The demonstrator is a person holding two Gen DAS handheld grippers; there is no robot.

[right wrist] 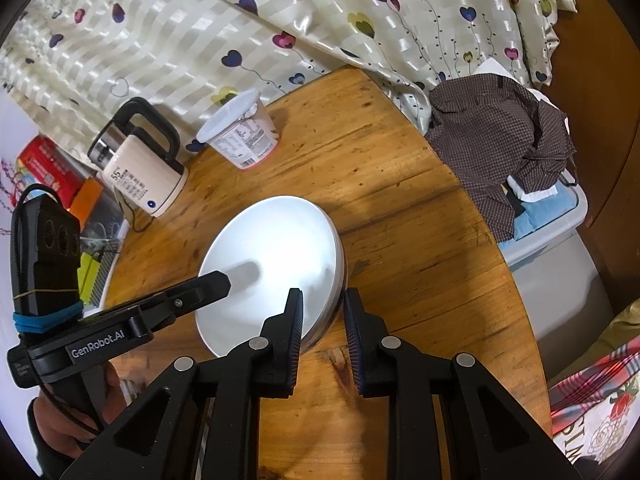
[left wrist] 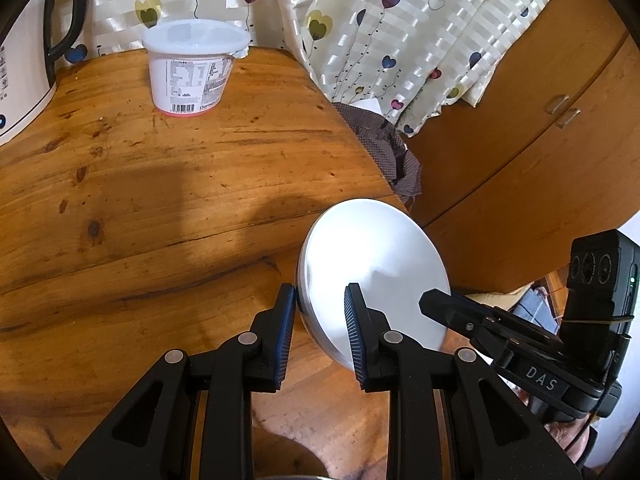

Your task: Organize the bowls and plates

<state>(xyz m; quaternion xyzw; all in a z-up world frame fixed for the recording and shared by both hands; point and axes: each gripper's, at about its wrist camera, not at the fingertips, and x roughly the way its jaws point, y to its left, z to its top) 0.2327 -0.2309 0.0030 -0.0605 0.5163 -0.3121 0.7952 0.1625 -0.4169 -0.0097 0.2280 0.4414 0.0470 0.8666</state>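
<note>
A white plate stack (left wrist: 372, 272) sits on the round wooden table (left wrist: 160, 184); its edge shows two stacked rims. It also shows in the right wrist view (right wrist: 272, 264). My left gripper (left wrist: 320, 300) straddles the stack's left rim, one finger outside and one over the top plate, clamped on it. My right gripper (right wrist: 322, 304) straddles the stack's right rim the same way. Each gripper shows in the other's view: the right one (left wrist: 436, 300) over the plate, the left one (right wrist: 216, 280) over the plate's left side.
A white lidded tub (left wrist: 192, 68) and a cream electric kettle (right wrist: 140, 168) stand at the back of the table. A heart-print curtain (right wrist: 280, 20) hangs behind. A brown checked shirt (right wrist: 504, 132) lies on a plastic bin (right wrist: 552, 232) right of the table.
</note>
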